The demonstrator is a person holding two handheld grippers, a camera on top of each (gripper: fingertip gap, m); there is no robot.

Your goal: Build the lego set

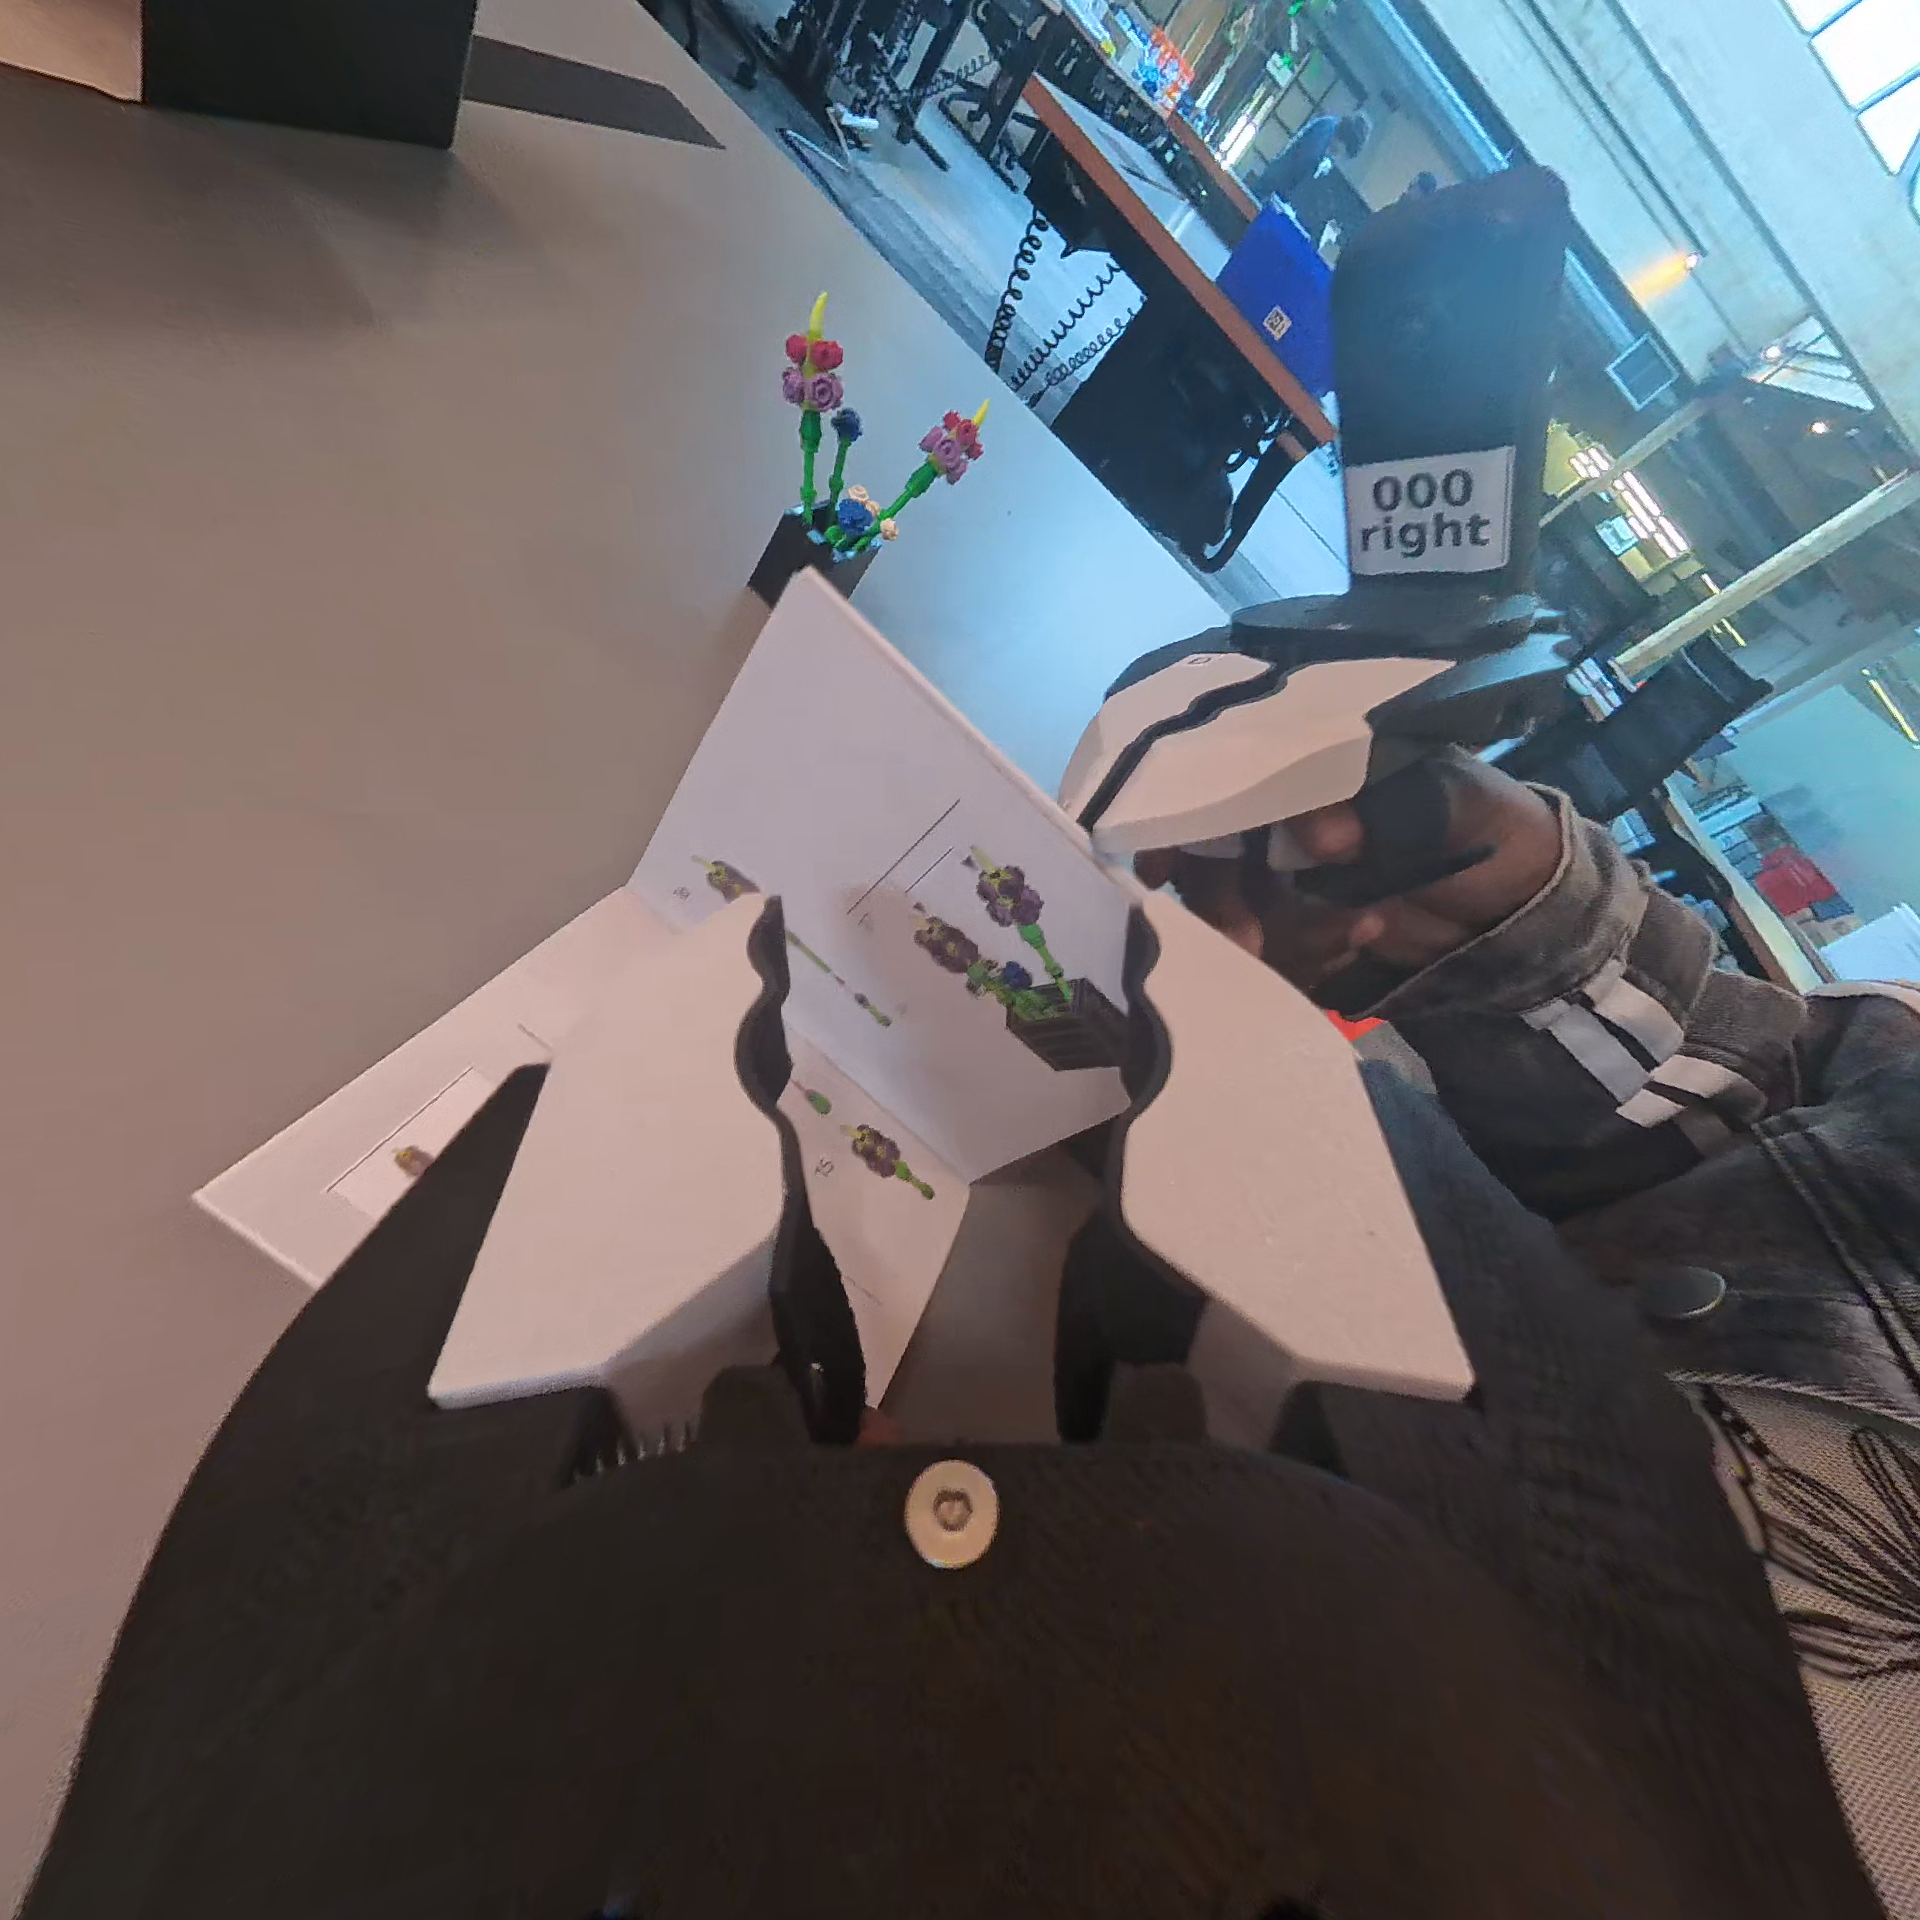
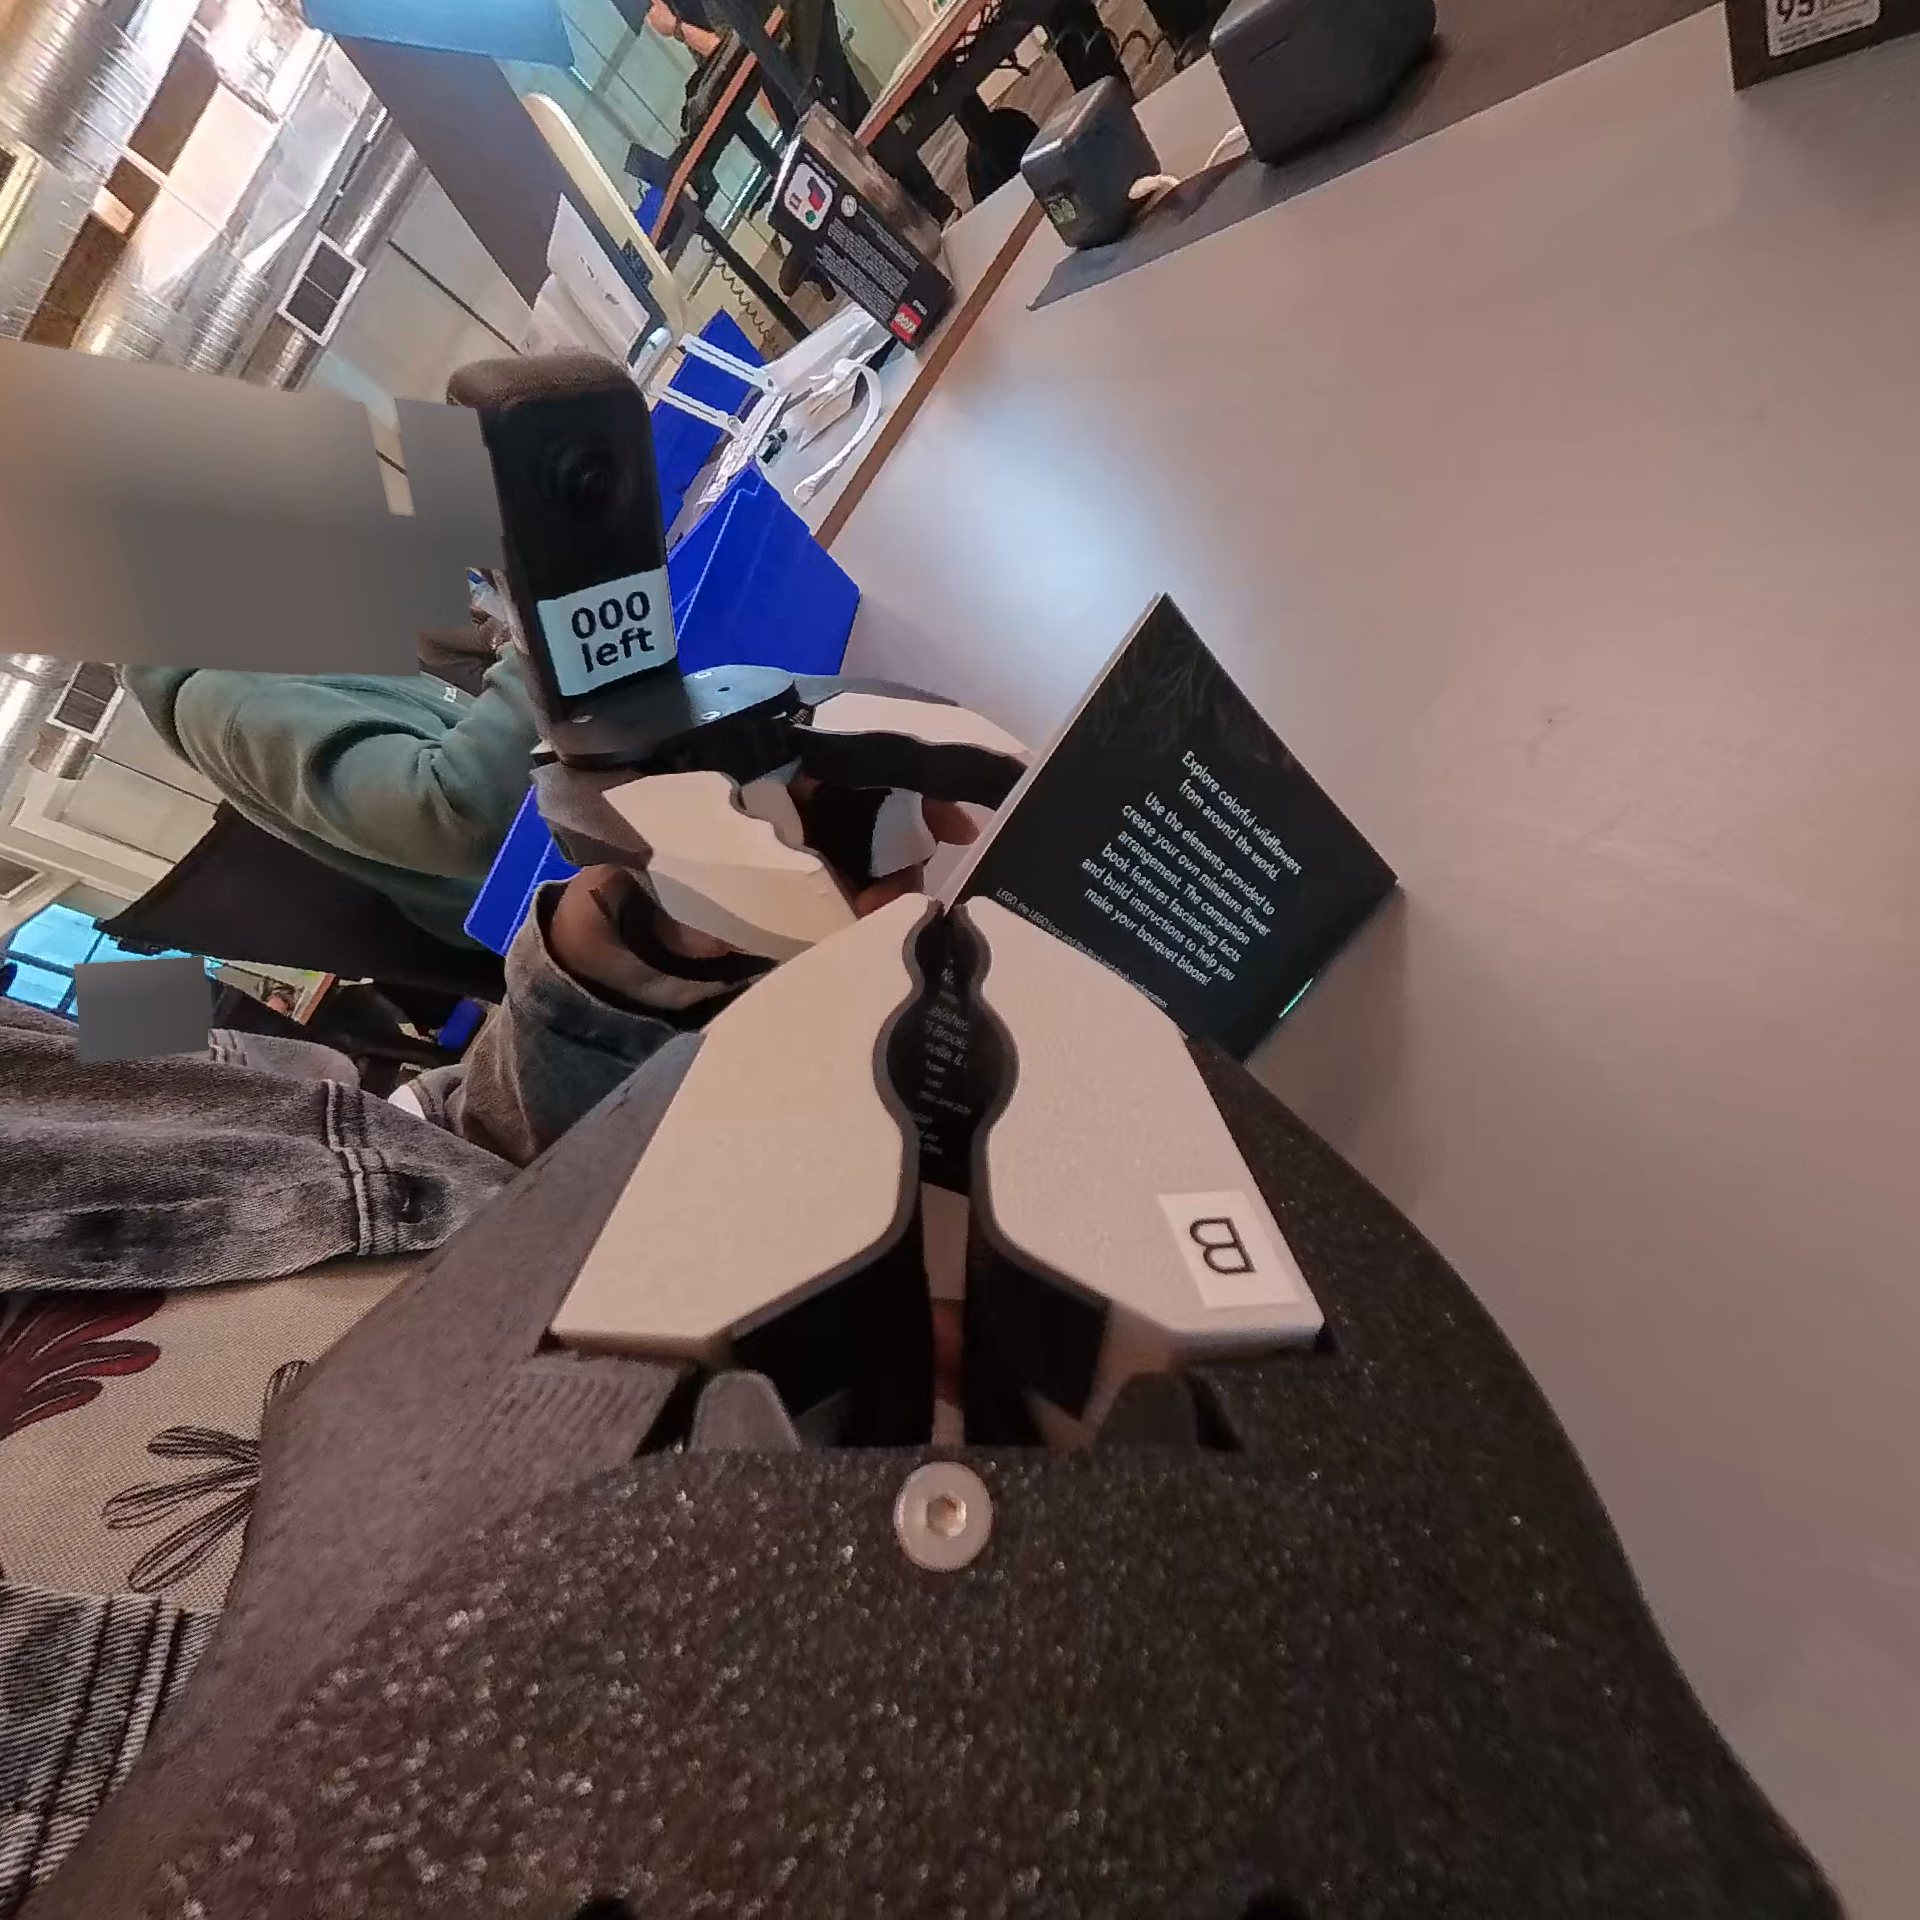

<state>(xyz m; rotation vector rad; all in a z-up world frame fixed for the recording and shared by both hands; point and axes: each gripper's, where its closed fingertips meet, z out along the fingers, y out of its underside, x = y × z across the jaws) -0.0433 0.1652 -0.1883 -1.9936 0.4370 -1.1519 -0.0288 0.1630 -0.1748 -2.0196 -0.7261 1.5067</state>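
An instruction booklet [image 1: 894, 790] lies open on the grey table [image 1: 312, 623], one white page lifted upright. My left gripper [image 1: 951, 935] is open, its fingers on either side of the printed pages without pinching them. My right gripper [image 2: 948, 912] is shut on the edge of the booklet's black back cover [image 2: 1174, 873] and holds it raised off the table. It also shows in the left wrist view [image 1: 1101, 842], at the lifted page's edge. The left gripper shows in the right wrist view [image 2: 914, 821], just beyond the cover. A lego flower bouquet [image 1: 862, 447] stands in a black pot behind the booklet.
A black box [image 1: 301, 62] sits at the far corner of the table. Two dark cases [image 2: 1091, 166] and a black lego box [image 2: 862, 239] lie along the table's far edge. Blue bins [image 2: 758, 582] and a person in a green top [image 2: 343, 758] are beyond the table. Both grippers' tips are close together, under 4 cm apart.
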